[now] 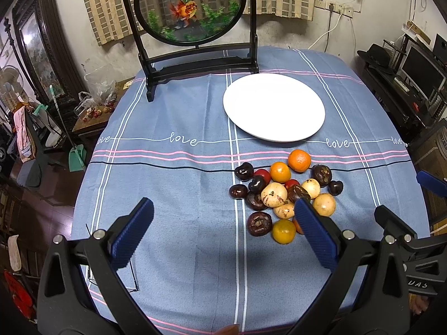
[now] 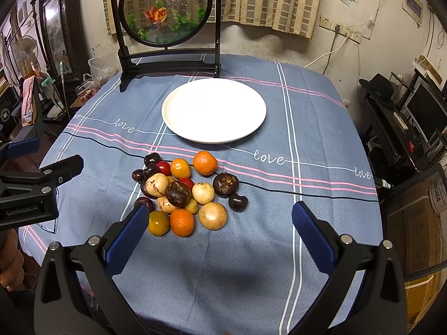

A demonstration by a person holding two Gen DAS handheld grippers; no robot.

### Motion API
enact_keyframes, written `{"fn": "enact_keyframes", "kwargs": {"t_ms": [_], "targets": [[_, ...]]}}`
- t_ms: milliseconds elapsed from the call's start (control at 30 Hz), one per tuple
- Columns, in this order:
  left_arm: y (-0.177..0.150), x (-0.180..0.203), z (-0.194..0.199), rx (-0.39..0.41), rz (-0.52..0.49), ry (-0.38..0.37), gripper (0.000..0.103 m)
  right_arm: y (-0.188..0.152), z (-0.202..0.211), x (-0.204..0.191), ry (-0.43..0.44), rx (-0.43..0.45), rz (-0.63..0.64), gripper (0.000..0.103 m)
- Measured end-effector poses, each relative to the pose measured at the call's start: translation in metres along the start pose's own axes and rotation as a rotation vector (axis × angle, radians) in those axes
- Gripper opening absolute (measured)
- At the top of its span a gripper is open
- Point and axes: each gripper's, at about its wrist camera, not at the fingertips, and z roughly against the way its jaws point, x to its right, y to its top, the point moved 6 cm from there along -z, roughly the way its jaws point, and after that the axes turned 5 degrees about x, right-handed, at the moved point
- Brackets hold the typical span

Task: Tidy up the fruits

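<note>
- We see the white plate (image 2: 213, 110) bare on the desk (image 2: 321, 128).
- The fruit pile (image 2: 185, 192) lies on the cloth just before the plate.
- Our left claw (image 1: 223, 233) and right claw (image 2: 220, 231) both gape wide, holding nothing.

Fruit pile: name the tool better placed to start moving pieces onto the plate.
Right. The fruit pile sits between the right tool's open fingers, plate straight ahead. The left tool, also open, points left of the pile.

Stained plaster wall (image 2: 279, 47), checked curtains (image 2: 268, 0), dark cabinet (image 1: 42, 55) (left), wood floor (image 1: 36, 212), black shelving (image 2: 405, 128) right.
</note>
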Motion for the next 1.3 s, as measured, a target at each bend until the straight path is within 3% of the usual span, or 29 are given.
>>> {"fn": "enact_keyframes", "kwargs": {"t_ms": [867,1000,1100,1200,1300], "targets": [[-0.001,0.000,-0.002,-0.006,0.005,-0.002,0.101,-0.001,-0.001,-0.001,0.002,0.000,-0.003,0.102],[-0.007,-0.002,-0.016,-0.016,0.009,-0.028,0.101,-0.003,-0.011,0.016,-0.016,0.007,0.016,0.102],[-0.037,0.009,-0.054,-0.054,-0.088,-0.108,0.101,-0.031,-0.040,0.044,-0.093,-0.024,0.083,0.102],[-0.091,0.023,-0.098,-0.168,-0.204,-0.134,0.101,-0.059,-0.046,0.053,-0.054,-0.047,0.081,0.102],[-0.111,0.031,-0.114,-0.209,-0.227,-0.168,0.101,-0.087,-0.056,0.063,-0.056,-0.096,0.049,0.102]]}}
